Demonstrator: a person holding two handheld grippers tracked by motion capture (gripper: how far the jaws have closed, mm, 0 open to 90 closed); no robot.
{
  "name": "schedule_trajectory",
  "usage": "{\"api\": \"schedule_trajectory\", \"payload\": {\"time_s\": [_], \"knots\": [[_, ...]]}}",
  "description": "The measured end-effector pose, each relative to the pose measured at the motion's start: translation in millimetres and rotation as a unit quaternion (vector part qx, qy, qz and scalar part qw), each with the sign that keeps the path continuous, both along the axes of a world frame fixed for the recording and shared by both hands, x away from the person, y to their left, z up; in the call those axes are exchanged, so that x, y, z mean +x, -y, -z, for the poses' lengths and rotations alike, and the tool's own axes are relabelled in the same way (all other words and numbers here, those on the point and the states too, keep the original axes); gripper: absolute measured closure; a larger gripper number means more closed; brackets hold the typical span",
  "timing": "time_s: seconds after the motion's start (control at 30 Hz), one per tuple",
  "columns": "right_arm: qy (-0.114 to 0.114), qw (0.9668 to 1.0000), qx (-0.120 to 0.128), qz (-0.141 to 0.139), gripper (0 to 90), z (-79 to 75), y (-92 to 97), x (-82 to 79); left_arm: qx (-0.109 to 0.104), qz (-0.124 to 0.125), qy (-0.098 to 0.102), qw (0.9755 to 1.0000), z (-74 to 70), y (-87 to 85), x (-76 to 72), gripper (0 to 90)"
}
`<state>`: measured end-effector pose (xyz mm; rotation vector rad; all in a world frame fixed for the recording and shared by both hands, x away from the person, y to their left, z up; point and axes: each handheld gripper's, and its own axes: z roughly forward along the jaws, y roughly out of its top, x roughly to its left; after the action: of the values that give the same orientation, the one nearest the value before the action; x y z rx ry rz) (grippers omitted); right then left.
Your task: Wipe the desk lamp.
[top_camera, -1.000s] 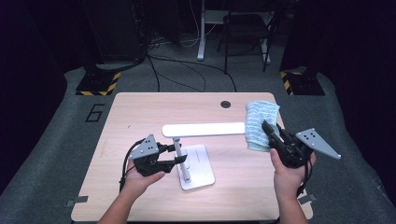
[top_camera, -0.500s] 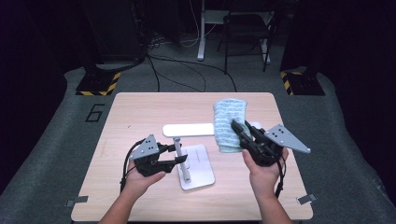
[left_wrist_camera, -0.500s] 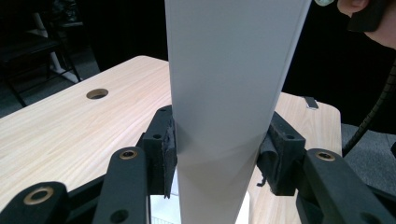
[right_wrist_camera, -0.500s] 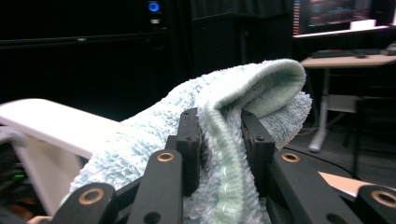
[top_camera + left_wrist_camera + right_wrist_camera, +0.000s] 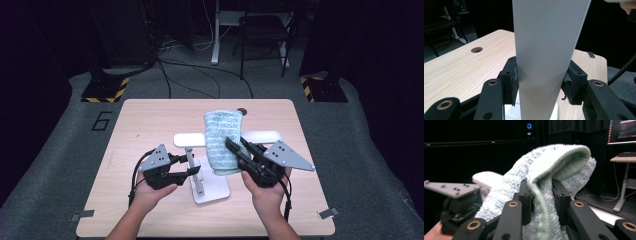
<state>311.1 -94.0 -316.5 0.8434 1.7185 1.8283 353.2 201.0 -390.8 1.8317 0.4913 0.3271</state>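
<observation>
Towel (image 5: 221, 142) just got carried in from the table's right edge — now draped over the white stand's (image 5: 199, 172) crossbar, right gripper (image 5: 243, 152) clamped on it, left gripper (image 5: 186, 165) gripping the post — hanging's basically underway.

Probably a lab: hazard-striped stand bases (image 5: 106, 89), cables (image 5: 200, 80).

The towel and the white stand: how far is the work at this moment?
Done: the left gripper is shut on the white stand's post, steadying it. In hand: the right gripper grips the light blue towel and holds it draped across the stand's top bar, its far end beyond the bar. Left: probably letting go, and perhaps straightening the towel.
</observation>
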Motion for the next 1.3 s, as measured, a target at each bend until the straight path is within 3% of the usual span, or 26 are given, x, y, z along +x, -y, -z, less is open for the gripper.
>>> {"api": "schedule_trajectory", "payload": {"time_s": [0.27,0.6,0.93,1.3], "knots": [[0.003,0.9999,-0.011,-0.010,73.6,15.0,10.1,-15.3,-0.002,-0.001,-0.002,1.0000,0.3,0.2,0.0,53.0],[-0.010,0.9998,-0.015,-0.001,74.2,35.1,22.8,-19.8,-0.001,0.000,-0.006,1.0000,-0.3,0.5,0.4,52.9],[-0.059,0.9974,-0.024,0.034,74.7,73.5,39.2,-17.8,-0.001,-0.002,-0.004,1.0000,0.2,-0.3,0.1,52.9],[-0.061,0.9953,-0.033,0.067,75.1,96.3,58.8,-16.5,-0.007,-0.003,-0.005,1.0000,0.9,-0.1,0.0,52.8]]}}
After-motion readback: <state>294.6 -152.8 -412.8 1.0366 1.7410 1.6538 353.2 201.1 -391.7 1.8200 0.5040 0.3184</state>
